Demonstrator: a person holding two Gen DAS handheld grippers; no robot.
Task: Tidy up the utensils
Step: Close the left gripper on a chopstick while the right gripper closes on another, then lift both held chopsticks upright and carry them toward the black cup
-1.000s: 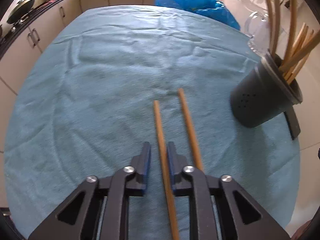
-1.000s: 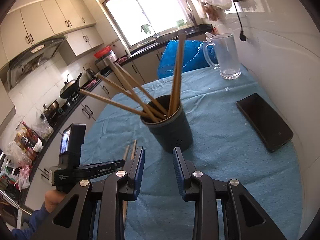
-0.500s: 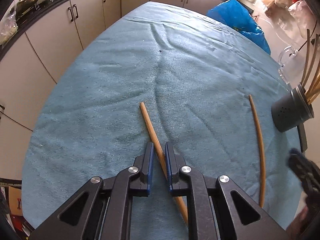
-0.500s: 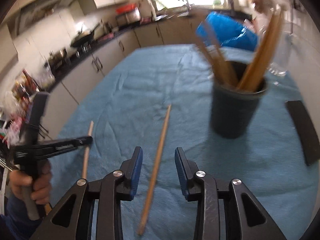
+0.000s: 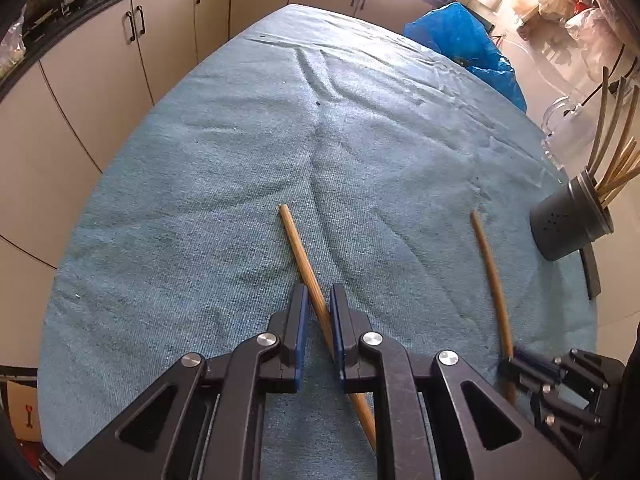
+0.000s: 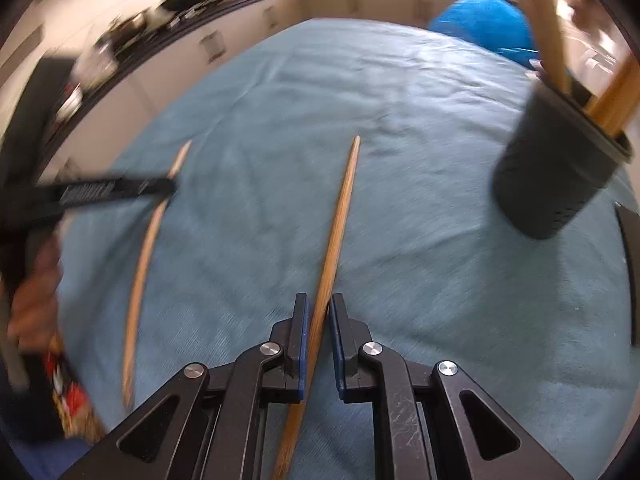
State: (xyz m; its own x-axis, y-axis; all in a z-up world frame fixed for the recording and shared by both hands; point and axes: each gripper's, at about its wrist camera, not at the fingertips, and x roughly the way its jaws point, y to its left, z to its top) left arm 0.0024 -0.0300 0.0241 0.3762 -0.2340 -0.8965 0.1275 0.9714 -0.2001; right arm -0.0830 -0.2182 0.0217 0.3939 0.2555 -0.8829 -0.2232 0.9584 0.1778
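My table is covered edge to edge with a teal towel-like cloth, creased into ridges toward the far end. Taking the dark perforated utensil holder as my landmark: it stands on the cloth at the right side. One wooden chopstick lies near it, to its left; a second chopstick lies well apart, further left. A flat black phone-like slab lies just beside the holder's base. A clear glass jug stands beyond the holder.
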